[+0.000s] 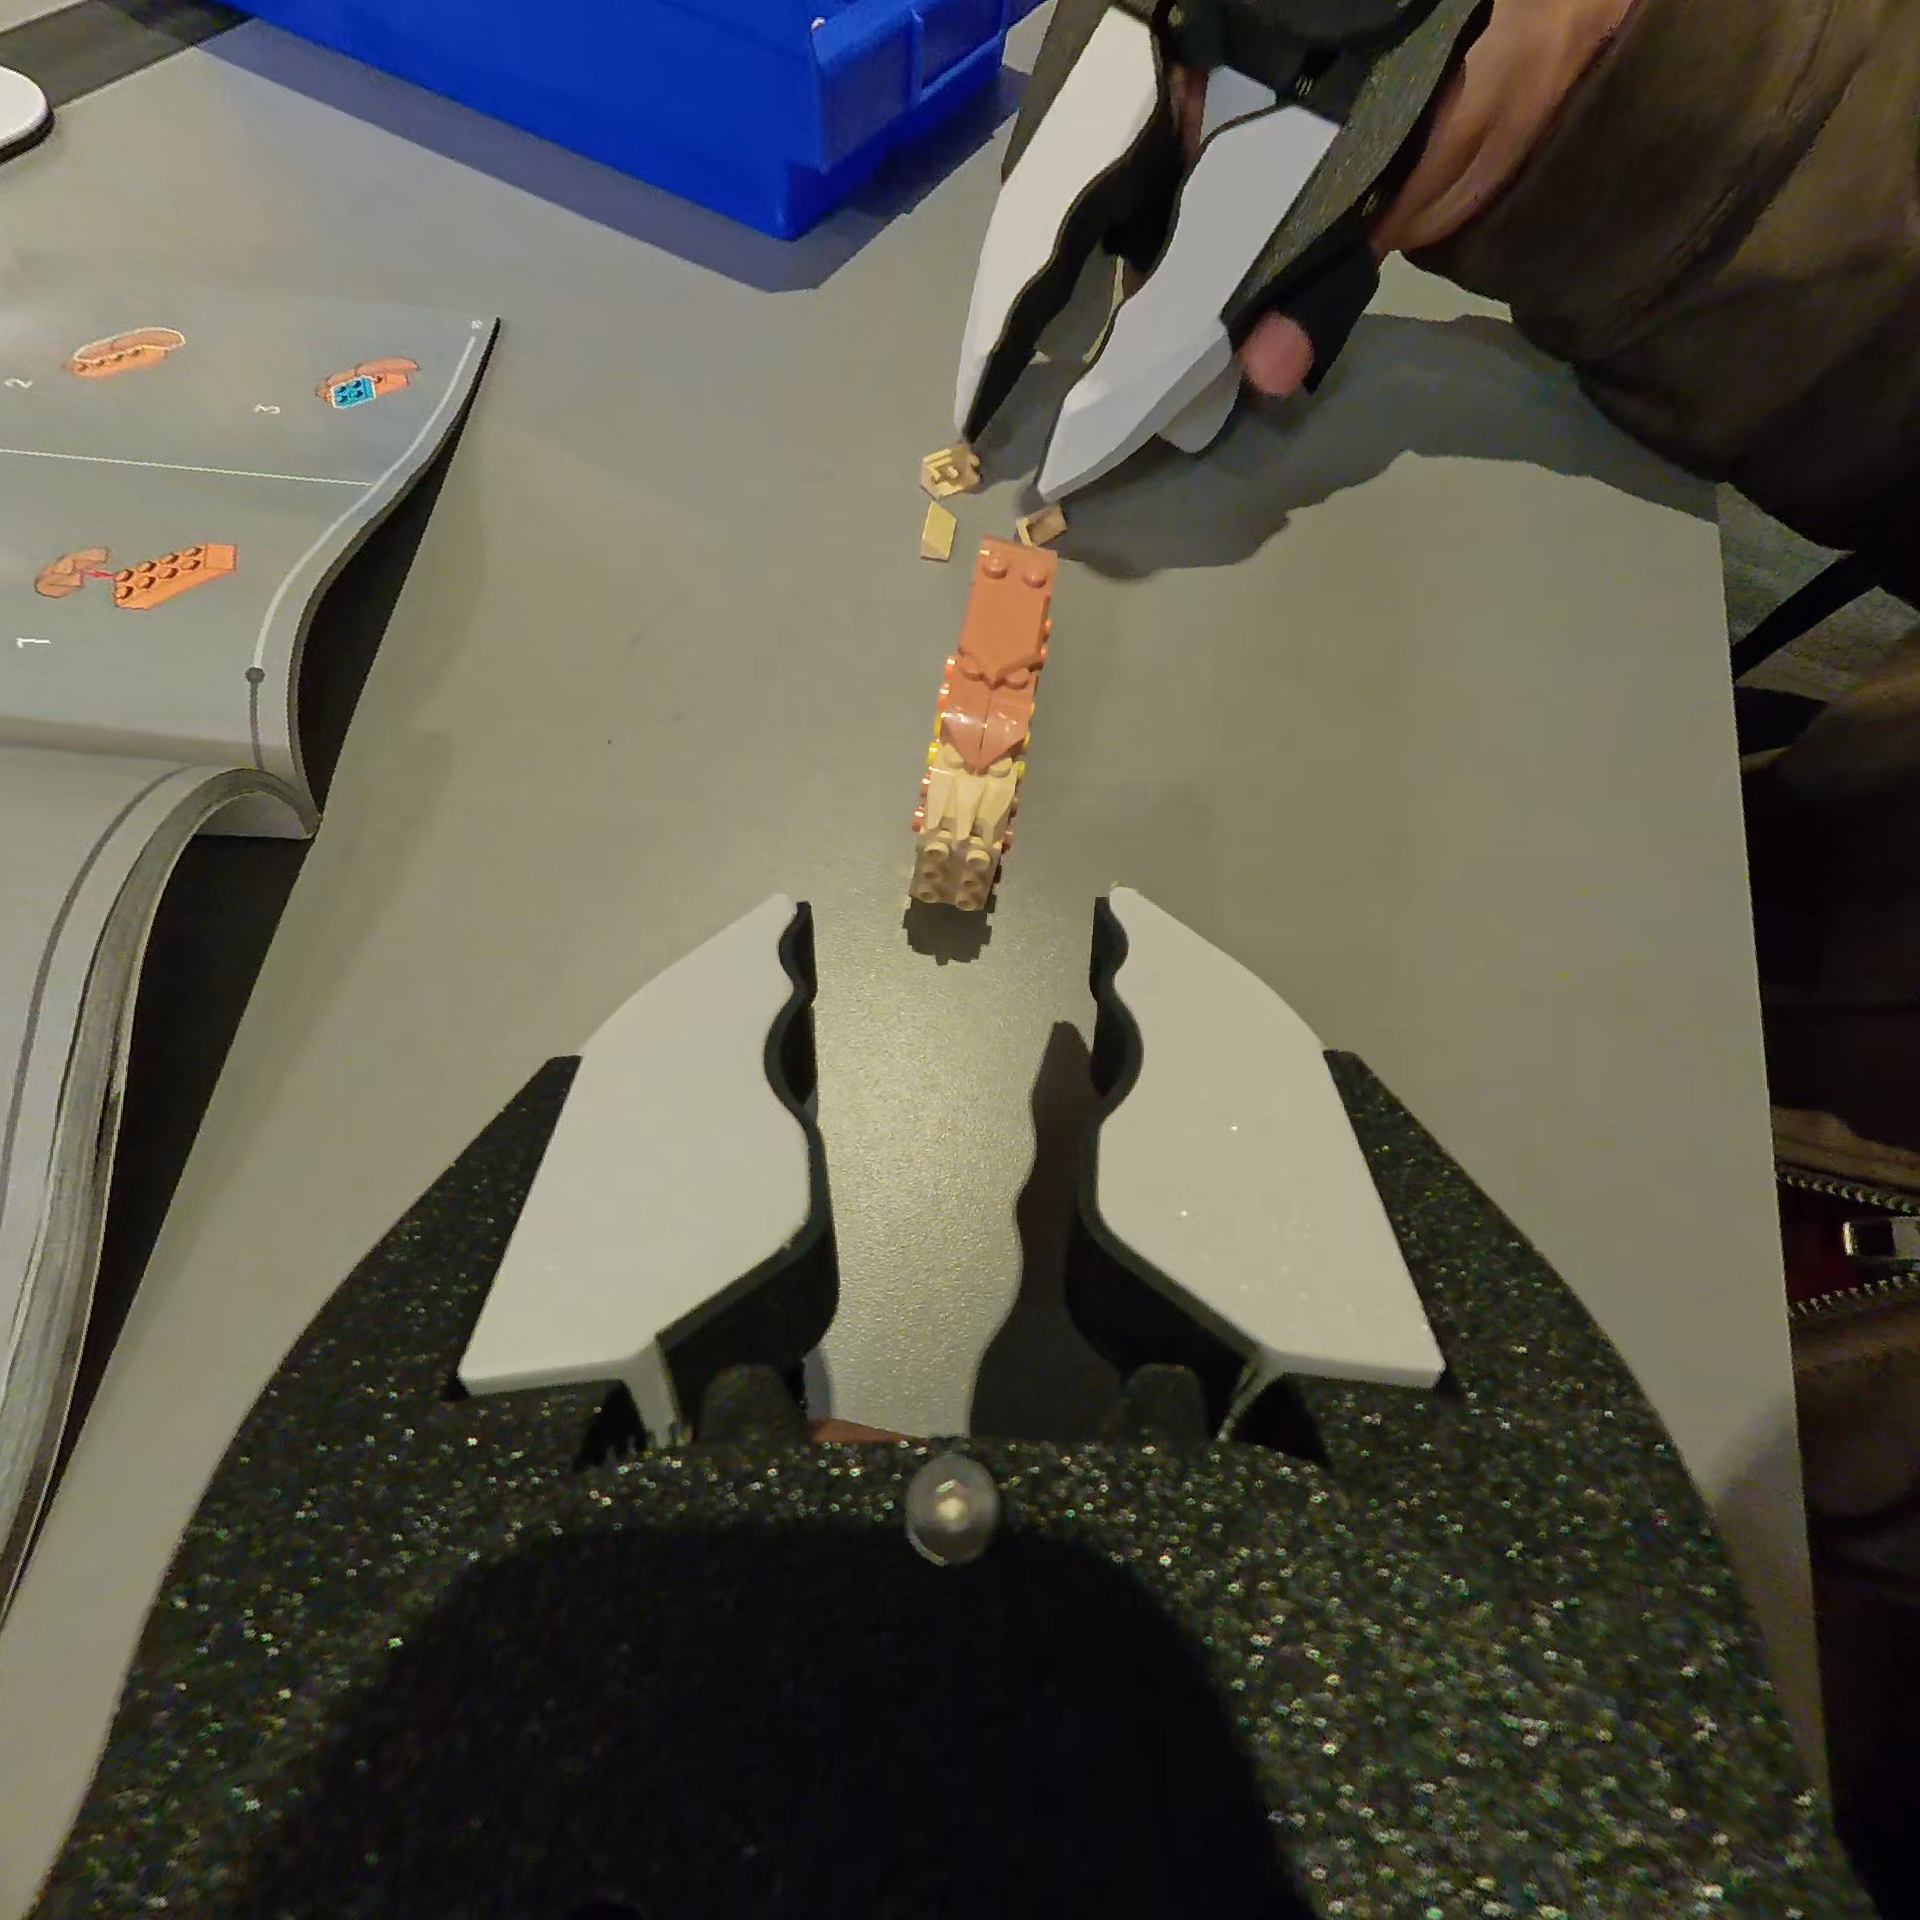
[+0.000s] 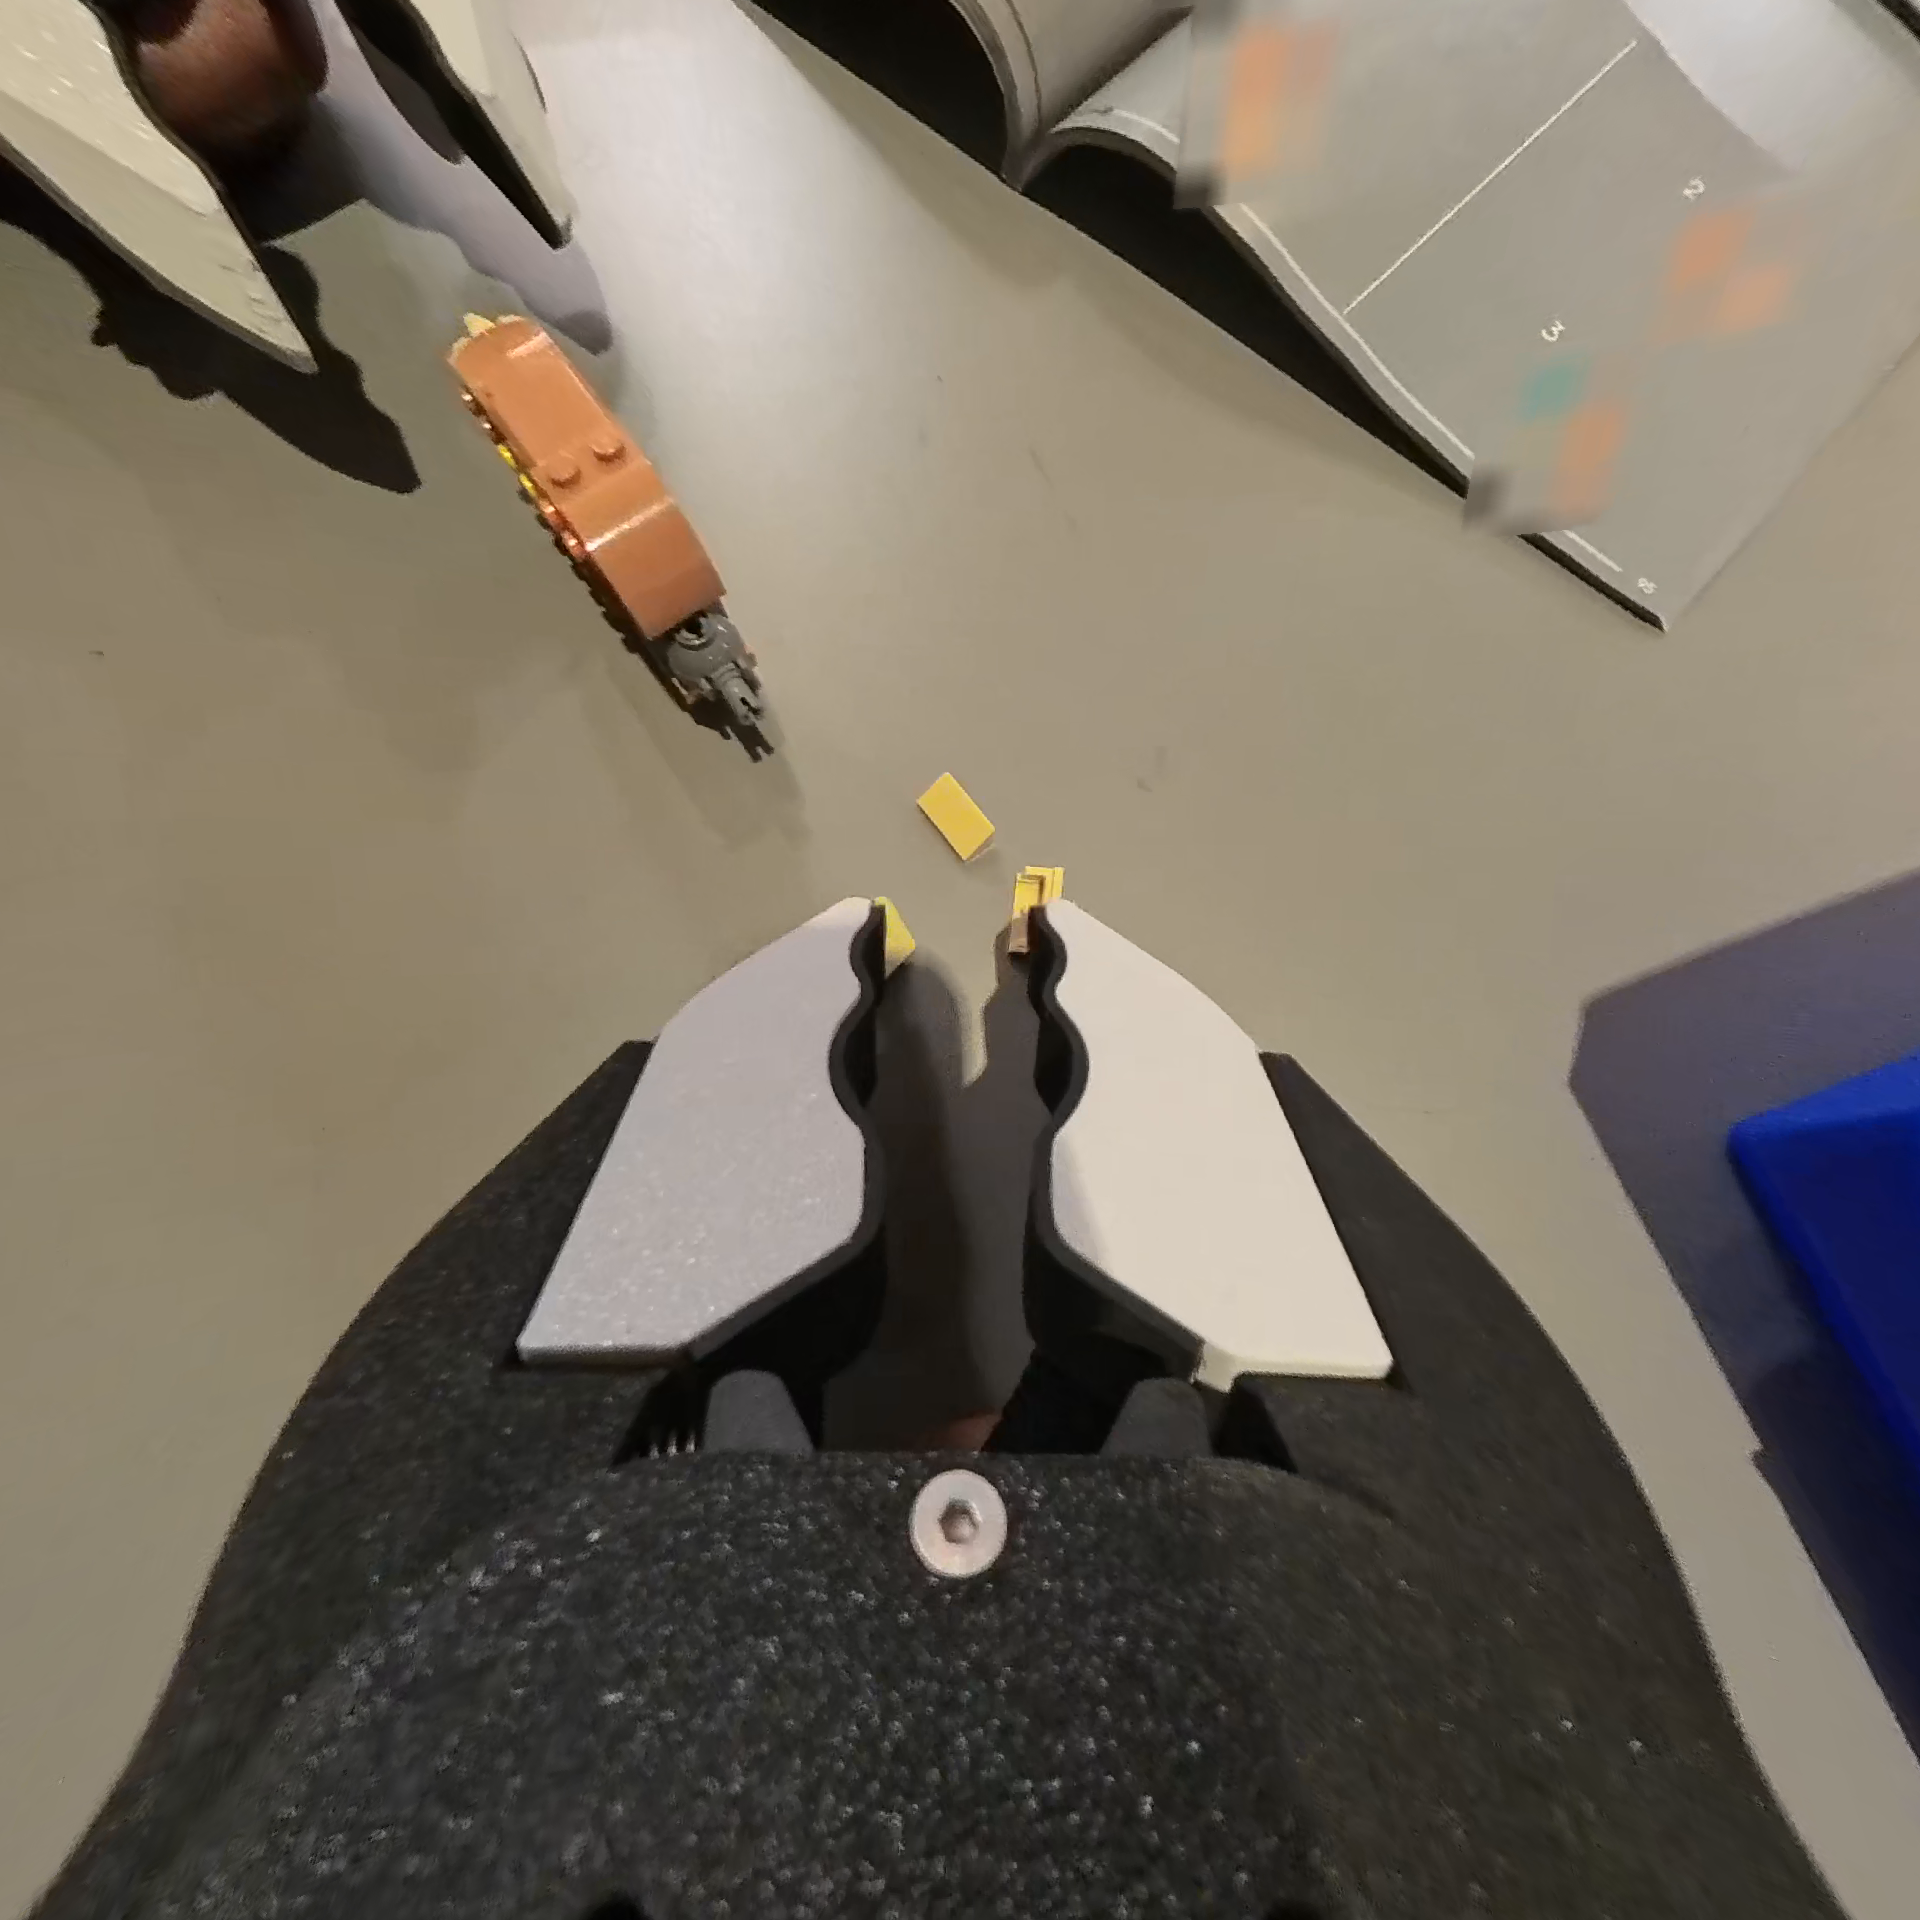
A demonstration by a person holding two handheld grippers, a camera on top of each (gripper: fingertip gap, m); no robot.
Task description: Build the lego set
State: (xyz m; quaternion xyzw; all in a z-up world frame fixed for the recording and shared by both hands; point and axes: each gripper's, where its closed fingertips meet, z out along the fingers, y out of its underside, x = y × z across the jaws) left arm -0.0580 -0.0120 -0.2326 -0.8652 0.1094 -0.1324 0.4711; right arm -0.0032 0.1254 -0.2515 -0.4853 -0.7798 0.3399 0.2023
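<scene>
A long brown and tan lego build (image 1: 992,717) lies on the grey table, pointing away from my left gripper (image 1: 953,909). That gripper is open and empty, its tips just short of the build's tan end. Three small tan pieces (image 1: 938,530) lie past the build's far end. My right gripper (image 2: 956,920) is down among them, its jaws a little apart with nothing between. One piece (image 2: 896,930) touches its left fingertip, one (image 2: 1039,888) sits at its right fingertip, and one (image 2: 956,816) lies just ahead. The build (image 2: 592,488) shows a grey connector end there.
An open instruction booklet (image 1: 208,499) lies at the left, also in the right wrist view (image 2: 1558,260). A blue bin (image 1: 675,94) stands at the back, also in the right wrist view (image 2: 1839,1247). The table's right edge (image 1: 1745,831) is close to the build. The grippers' ends are close to 15 centimeters from one another.
</scene>
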